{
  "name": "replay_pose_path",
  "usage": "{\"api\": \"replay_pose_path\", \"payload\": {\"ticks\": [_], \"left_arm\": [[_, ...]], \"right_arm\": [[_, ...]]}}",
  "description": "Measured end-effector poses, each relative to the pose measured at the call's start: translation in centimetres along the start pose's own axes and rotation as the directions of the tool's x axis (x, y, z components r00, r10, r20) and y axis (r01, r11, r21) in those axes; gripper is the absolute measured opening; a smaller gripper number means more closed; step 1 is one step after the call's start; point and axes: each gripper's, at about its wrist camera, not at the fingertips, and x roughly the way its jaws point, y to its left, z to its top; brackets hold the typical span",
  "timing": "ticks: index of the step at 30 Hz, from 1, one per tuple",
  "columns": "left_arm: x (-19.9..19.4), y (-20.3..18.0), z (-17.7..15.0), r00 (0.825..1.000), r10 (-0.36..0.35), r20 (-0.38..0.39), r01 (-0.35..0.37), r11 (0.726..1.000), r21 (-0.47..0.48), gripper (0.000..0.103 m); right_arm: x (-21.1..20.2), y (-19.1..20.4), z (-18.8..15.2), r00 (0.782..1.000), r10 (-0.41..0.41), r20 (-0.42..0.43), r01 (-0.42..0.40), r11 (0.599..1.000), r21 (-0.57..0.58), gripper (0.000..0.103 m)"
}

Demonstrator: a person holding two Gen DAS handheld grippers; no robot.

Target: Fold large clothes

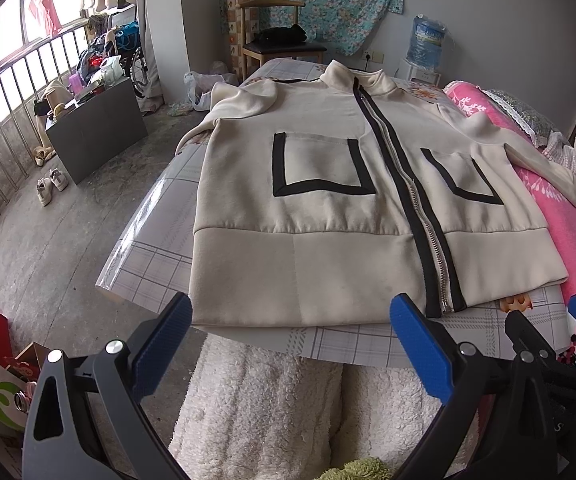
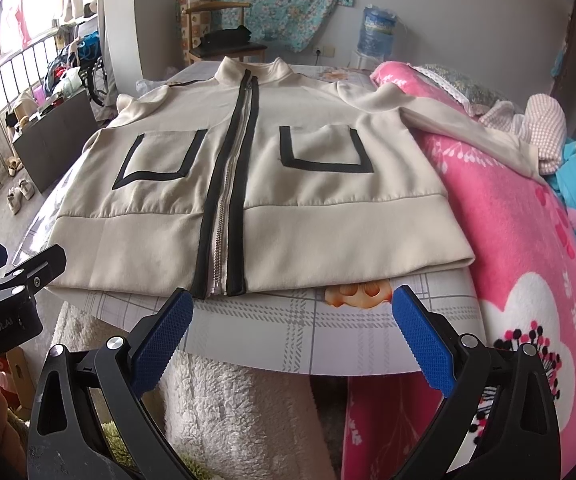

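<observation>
A cream zip-up jacket [image 1: 320, 200] [image 2: 259, 184] with black trim and two black-edged pockets lies flat, front up, on a table covered with a checked cloth [image 1: 352, 340] [image 2: 288, 332]. Its collar points away from me and its hem lies along the near edge. One sleeve [image 2: 468, 128] stretches right over the pink blanket. My left gripper [image 1: 292, 320] is open just short of the hem, left of the zip. My right gripper [image 2: 292, 312] is open in front of the hem, right of the zip. Neither holds anything.
A pink flowered blanket [image 2: 528, 240] covers the bed at the table's right. A white fleecy cloth [image 1: 263, 408] hangs below the near edge. A wooden chair [image 1: 279, 40] and a water bottle [image 1: 426, 40] stand behind. A dark cabinet [image 1: 95, 128] and shoes [image 1: 51, 186] sit left.
</observation>
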Motion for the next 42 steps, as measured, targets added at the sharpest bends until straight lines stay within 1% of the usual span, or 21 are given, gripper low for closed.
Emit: {"api": "replay_pose_path", "payload": {"ticks": [9,17,20,22,25,28,30,33,34,35,37,39,40,42], "left_arm": [[0.7,1.0,0.8,1.000,0.009,-0.005,-0.009,1.000,0.007,0.097],[1.8,0.9,1.0,1.000,0.024,-0.006,-0.024,1.000,0.011,0.097],[2.4,1.1,1.5,1.000,0.030,-0.007,-0.030,0.999,0.014,0.097],[3.0,1.1,2.0,0.999,0.032,-0.007,-0.031,0.999,0.017,0.097],[3.8,1.6,2.9,0.999,0.035,0.009,-0.036,0.999,0.019,0.097],[4.4,2.5,4.3,0.998,0.039,0.050,-0.040,0.999,0.021,0.097],[5.0,3.3,5.4,0.997,0.029,0.070,-0.030,0.999,0.022,0.097],[6.2,5.1,7.4,0.995,0.024,0.095,-0.025,1.000,0.014,0.097],[6.5,5.7,8.1,0.994,0.029,0.110,-0.031,0.999,0.015,0.097],[6.9,6.5,8.7,0.991,0.017,0.130,-0.019,1.000,0.021,0.097],[7.5,8.3,9.8,0.986,-0.033,0.161,0.031,0.999,0.015,0.097],[8.3,10.4,11.0,0.977,-0.104,0.184,0.106,0.994,-0.003,0.097],[8.7,11.5,11.6,0.973,-0.127,0.191,0.131,0.991,-0.012,0.097],[9.8,13.4,13.1,0.973,-0.143,0.180,0.151,0.988,-0.030,0.097]], "right_arm": [[-0.1,0.4,0.8,1.000,-0.009,-0.002,0.009,1.000,-0.006,0.095],[0.9,0.4,1.3,1.000,-0.029,-0.003,0.029,0.999,-0.014,0.095],[1.5,0.5,1.7,0.999,-0.040,0.000,0.040,0.999,-0.020,0.095],[1.8,0.7,2.1,0.999,-0.033,0.006,0.033,0.999,-0.025,0.095],[2.4,1.1,3.1,0.999,-0.029,0.021,0.030,0.999,-0.033,0.095],[2.9,1.9,4.8,0.998,-0.028,0.054,0.031,0.998,-0.058,0.095],[3.3,2.4,6.3,0.998,-0.006,0.068,0.011,0.997,-0.076,0.095],[4.2,3.7,9.0,0.994,0.062,0.092,-0.051,0.992,-0.115,0.095],[4.5,4.4,9.8,0.992,0.084,0.099,-0.070,0.988,-0.135,0.095],[4.9,5.0,10.7,0.989,0.106,0.106,-0.089,0.984,-0.156,0.095],[5.9,6.6,12.4,0.980,0.161,0.116,-0.136,0.970,-0.200,0.095],[7.3,8.2,14.2,0.969,0.221,0.112,-0.191,0.953,-0.234,0.095],[8.0,8.8,14.8,0.962,0.251,0.105,-0.219,0.945,-0.244,0.095],[9.7,10.3,16.1,0.952,0.292,0.087,-0.262,0.931,-0.255,0.095]]}}
